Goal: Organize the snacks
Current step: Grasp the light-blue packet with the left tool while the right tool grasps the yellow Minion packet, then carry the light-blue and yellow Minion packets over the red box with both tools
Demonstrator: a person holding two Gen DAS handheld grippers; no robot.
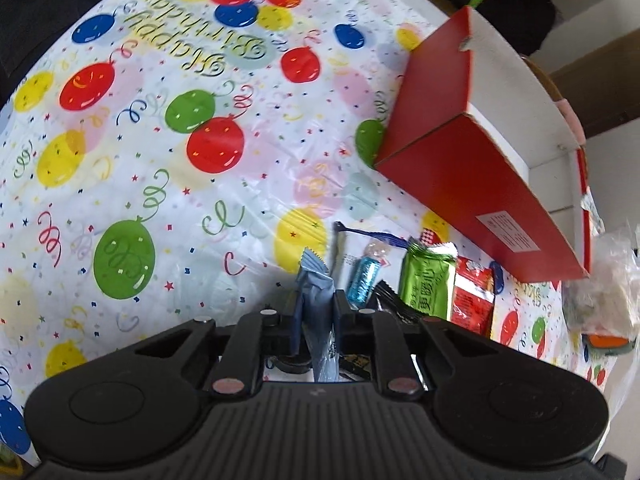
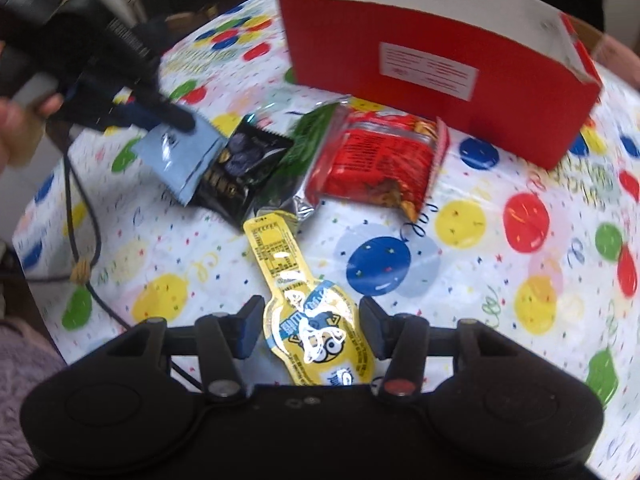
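My left gripper [image 1: 316,300] is shut on a light blue snack packet [image 1: 316,280]; it also shows in the right wrist view [image 2: 180,152], held at the left of the snack row. My right gripper [image 2: 308,320] is open, its fingers on either side of a yellow bottle-shaped pouch [image 2: 316,320] lying on the table. A black packet [image 2: 244,168], a green packet [image 2: 300,148] and a red packet [image 2: 380,160] lie side by side in front of an open red box [image 2: 440,80] with a white inside. The box stands at the right in the left wrist view [image 1: 460,168].
The table wears a white birthday cloth [image 1: 160,140] with coloured balloons. A small blue candy [image 1: 364,280] lies by the green packet [image 1: 428,284]. A clear bag [image 1: 604,292] lies at the right edge. A black cable [image 2: 80,216] hangs at the table's left edge.
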